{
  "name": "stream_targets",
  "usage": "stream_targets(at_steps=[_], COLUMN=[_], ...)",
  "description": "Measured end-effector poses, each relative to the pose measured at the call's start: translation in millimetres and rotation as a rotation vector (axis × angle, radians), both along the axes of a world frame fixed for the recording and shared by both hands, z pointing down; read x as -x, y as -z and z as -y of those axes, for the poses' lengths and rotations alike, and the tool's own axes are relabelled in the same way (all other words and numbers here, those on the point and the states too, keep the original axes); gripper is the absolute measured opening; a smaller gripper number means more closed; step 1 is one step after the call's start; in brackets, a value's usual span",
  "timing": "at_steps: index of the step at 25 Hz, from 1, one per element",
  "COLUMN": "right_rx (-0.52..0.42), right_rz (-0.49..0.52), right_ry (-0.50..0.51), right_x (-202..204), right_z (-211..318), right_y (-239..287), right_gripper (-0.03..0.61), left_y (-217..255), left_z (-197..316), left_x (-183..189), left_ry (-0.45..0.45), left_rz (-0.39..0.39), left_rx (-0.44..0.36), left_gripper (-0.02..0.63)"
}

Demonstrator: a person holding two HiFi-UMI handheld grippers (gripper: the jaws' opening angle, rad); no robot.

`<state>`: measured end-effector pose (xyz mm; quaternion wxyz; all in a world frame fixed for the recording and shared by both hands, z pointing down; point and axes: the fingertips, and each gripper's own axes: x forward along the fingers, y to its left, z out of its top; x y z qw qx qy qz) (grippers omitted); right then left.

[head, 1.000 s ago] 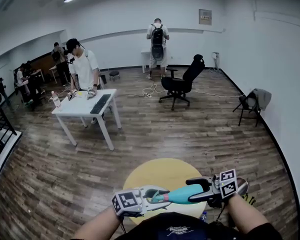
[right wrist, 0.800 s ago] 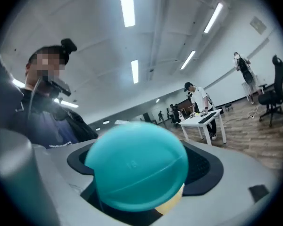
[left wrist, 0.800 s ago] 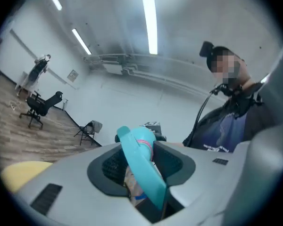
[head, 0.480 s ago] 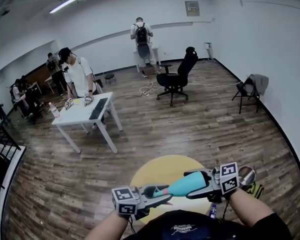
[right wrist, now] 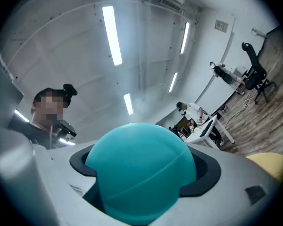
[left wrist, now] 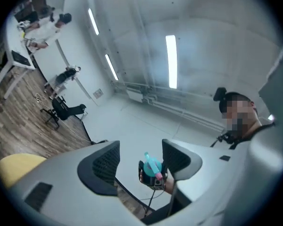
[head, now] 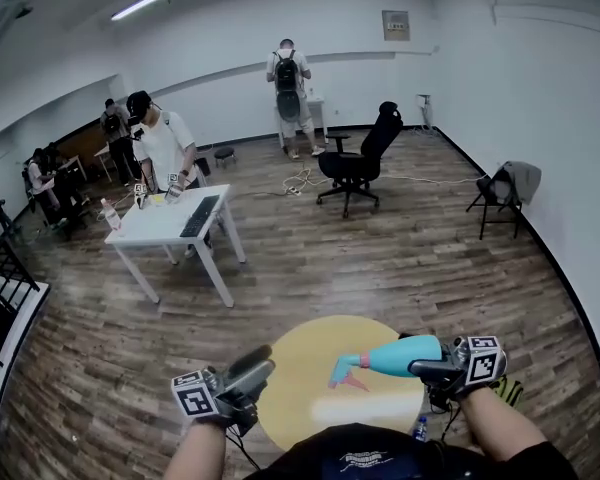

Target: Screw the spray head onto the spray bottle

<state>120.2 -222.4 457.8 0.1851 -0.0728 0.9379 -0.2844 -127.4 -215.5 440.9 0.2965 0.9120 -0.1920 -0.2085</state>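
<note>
The left hand-held gripper (head: 260,360) is out past the left edge of the round yellow table (head: 310,353). Its jaws have just been opening and now stand wide apart, with nothing between them. So nothing holds the spray head.

The spray head (head: 348,368), with its pink trigger, sits on the neck of the blue-green spray bottle (head: 400,356). The bottle lies on its side in the air over the right part of the table. How tight the spray head is I cannot tell.

The right hand-held gripper (head: 432,366) is clamped on the fat round end of the bottle. That is the only grip.

Here is what could go wrong:
- The bottle's end is round and smooth. It could slip or spin in the jaws and drop onto the table.
- If the spray head is loose, it could tip, go on crooked or fall off.
- If the left hand-held gripper comes back and grabs the trigger, it could push the spray head sideways and spoil the screwing.
</note>
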Motion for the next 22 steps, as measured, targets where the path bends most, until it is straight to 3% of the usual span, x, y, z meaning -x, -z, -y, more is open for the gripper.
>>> stream_targets(at_steps=[2, 3, 8, 9, 10, 14, 16, 19, 22], right_rx=[0.023, 0.023, -0.064, -0.065, -0.048, 0.049, 0.039, 0.023, 0.046], right_rz=[0.027, 0.020, -0.089, -0.088, -0.071, -0.028, -0.058, -0.094, -0.071], right_ry=[-0.036, -0.032, 0.110, 0.130, 0.142, 0.185, 0.210, 0.231, 0.225], right_x=[-13.0, -11.4, 56.3, 67.5, 73.0, 70.9, 73.3, 79.8, 81.1], right_z=[6.4, 5.3, -23.7, -27.1, -27.6, -31.8, -39.3, -41.9, -38.1], right_y=[-2.0, -2.9, -4.5, -5.2, -6.0, -18.0, -24.1, -27.5, -24.0], right_gripper=[0.471, 0.471, 0.471, 0.471, 0.471, 0.468, 0.469, 0.469, 0.468], left_y=[-3.2, -7.6, -34.6, -37.3, -40.0, -56.0, -63.2, -68.5, -62.5], left_z=[7.1, 5.9, -33.1, -41.7, -48.0, -63.5, -67.9, -67.3, -62.3], left_x=[22.6, 19.7, -90.7, -112.6, -127.7, -140.4, -139.5, -134.6, -132.0], left_ry=[0.046, 0.025, -0.304, -0.348, -0.363, -0.366, -0.389, -0.404, -0.378], left_rz=[-0.026, -0.012, 0.177, 0.214, 0.265, 0.597, 0.707, 0.752, 0.655], left_rx=[0.045, 0.067, 0.066, 0.040, -0.002, -0.255, -0.336, -0.362, -0.260], left_gripper=[0.305, 0.305, 0.307, 0.304, 0.221, 0.212, 0.212, 0.213, 0.224])
